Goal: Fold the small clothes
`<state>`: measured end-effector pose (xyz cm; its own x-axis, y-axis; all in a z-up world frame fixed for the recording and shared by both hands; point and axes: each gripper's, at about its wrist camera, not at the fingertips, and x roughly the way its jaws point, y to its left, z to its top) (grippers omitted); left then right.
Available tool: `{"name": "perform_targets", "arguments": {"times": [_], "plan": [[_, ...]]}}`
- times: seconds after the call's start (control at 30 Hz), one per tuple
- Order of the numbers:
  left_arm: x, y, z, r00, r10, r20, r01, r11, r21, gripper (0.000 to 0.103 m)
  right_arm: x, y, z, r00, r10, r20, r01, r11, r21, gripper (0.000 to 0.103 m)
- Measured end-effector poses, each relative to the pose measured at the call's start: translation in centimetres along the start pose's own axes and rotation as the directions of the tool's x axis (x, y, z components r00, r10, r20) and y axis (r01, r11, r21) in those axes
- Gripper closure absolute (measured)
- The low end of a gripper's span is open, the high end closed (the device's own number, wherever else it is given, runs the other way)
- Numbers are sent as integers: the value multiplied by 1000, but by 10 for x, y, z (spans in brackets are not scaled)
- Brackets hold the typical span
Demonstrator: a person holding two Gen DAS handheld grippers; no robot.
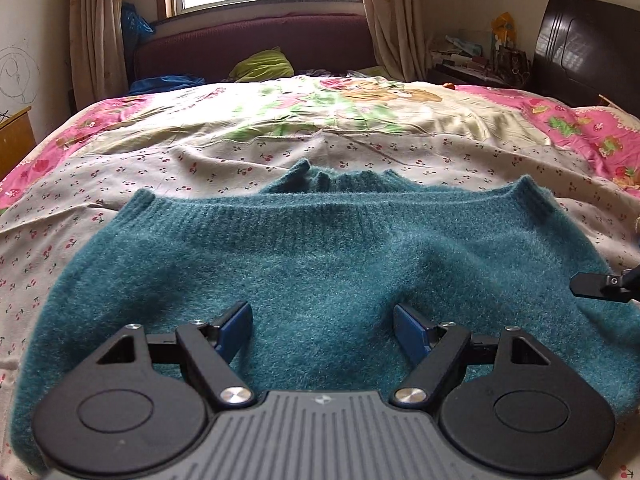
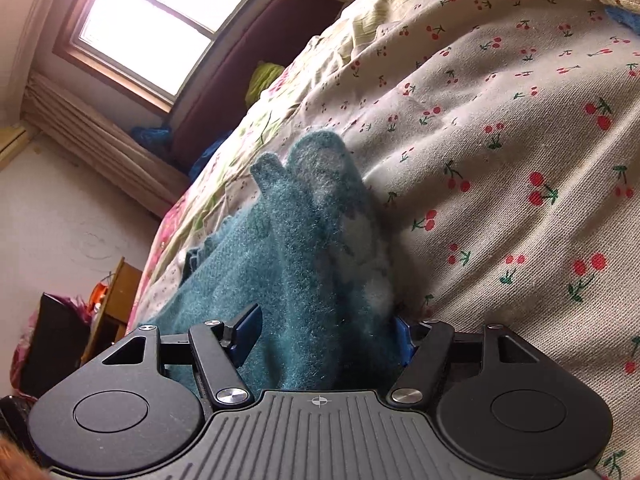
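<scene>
A fuzzy teal sweater point(image 1: 320, 240) lies spread on the cherry-print bedsheet point(image 1: 160, 160), its ribbed hem across the far side and a sleeve end poking out beyond it. My left gripper point(image 1: 323, 312) hovers over the near part of the sweater, open, with nothing between its blue pads. One finger point(image 1: 592, 284) of the right gripper shows at the sweater's right edge. In the right wrist view, my right gripper point(image 2: 326, 320) stands open and tilted, with a raised fold of the sweater point(image 2: 304, 240) running between its wide-apart fingers.
The bed carries a pink and green floral quilt point(image 1: 360, 108) farther back. Behind it are a dark red headboard point(image 1: 256, 36), a green pillow point(image 1: 264, 64) and a blue cloth point(image 1: 168, 82). A cluttered nightstand point(image 1: 472, 60) stands at right, a wooden cabinet point(image 1: 14, 136) at left.
</scene>
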<state>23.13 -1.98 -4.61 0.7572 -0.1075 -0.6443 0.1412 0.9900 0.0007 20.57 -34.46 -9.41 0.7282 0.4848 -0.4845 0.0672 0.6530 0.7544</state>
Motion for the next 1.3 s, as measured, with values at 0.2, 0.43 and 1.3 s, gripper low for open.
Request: {"name": "perform_targets", "arguments": {"times": [0.2,0.43,1.3], "plan": [[2,-2,0,1000,9,-6,-8,1000,18,15,1,-6,-2,997,76,-28,-75,997,23,37],[4,-5,0,1000,25,-14,-25,1000,14,14,-1,-10,-1,987,161,-20,-159,984,82,37],[9,-19,1,994,102,-43,-100,994,48,13,4,-12,-8,997,65,-50,-64,997,31,62]]}}
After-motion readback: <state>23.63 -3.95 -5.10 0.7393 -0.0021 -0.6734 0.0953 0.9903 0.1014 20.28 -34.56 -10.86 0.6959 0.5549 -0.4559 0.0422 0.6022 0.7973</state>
